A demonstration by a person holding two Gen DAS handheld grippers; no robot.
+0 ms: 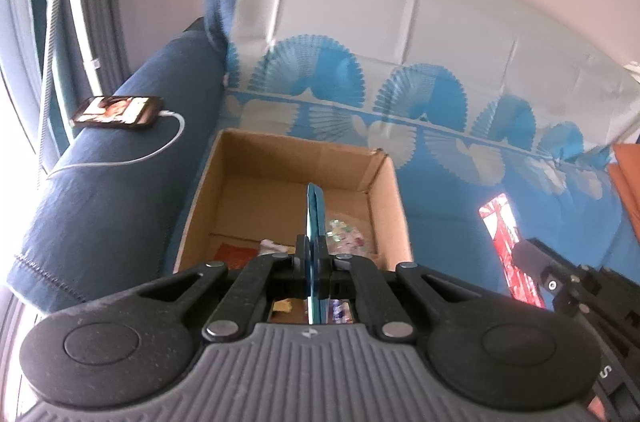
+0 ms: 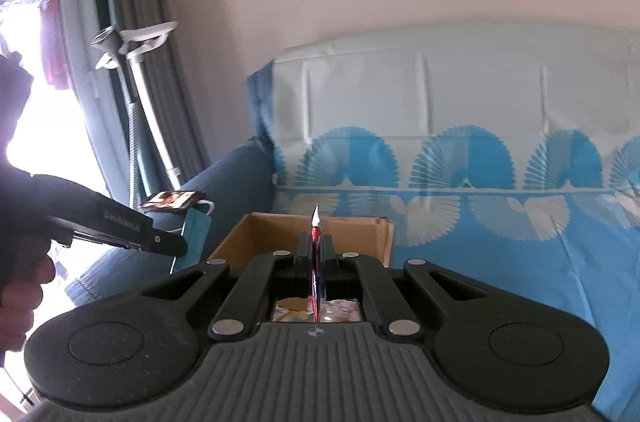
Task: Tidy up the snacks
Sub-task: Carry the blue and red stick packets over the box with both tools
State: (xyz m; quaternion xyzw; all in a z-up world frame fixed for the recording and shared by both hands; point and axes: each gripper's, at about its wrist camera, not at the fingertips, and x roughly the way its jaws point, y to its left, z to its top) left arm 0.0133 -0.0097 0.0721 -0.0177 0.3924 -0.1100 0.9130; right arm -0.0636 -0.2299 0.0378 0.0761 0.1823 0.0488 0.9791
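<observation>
An open cardboard box (image 1: 236, 182) sits on a blue sofa seat, with several snack packets (image 1: 344, 236) on its floor. My left gripper (image 1: 313, 254) is shut on a flat teal snack packet (image 1: 313, 218), held edge-on above the box's near side. My right gripper (image 2: 317, 254) is shut on a red snack packet (image 2: 316, 246), held edge-on in front of the box (image 2: 360, 234). In the left wrist view the red packet (image 1: 506, 246) and the right gripper show at the right. In the right wrist view the left gripper and teal packet (image 2: 196, 230) show at the left.
A phone (image 1: 118, 111) on a white charging cable lies on the dark blue sofa arm (image 1: 100, 190) left of the box. A blue and white patterned cloth (image 1: 400, 62) covers the sofa back. Orange fabric (image 1: 626, 174) lies at the far right. Curtains and a stand rise at the left.
</observation>
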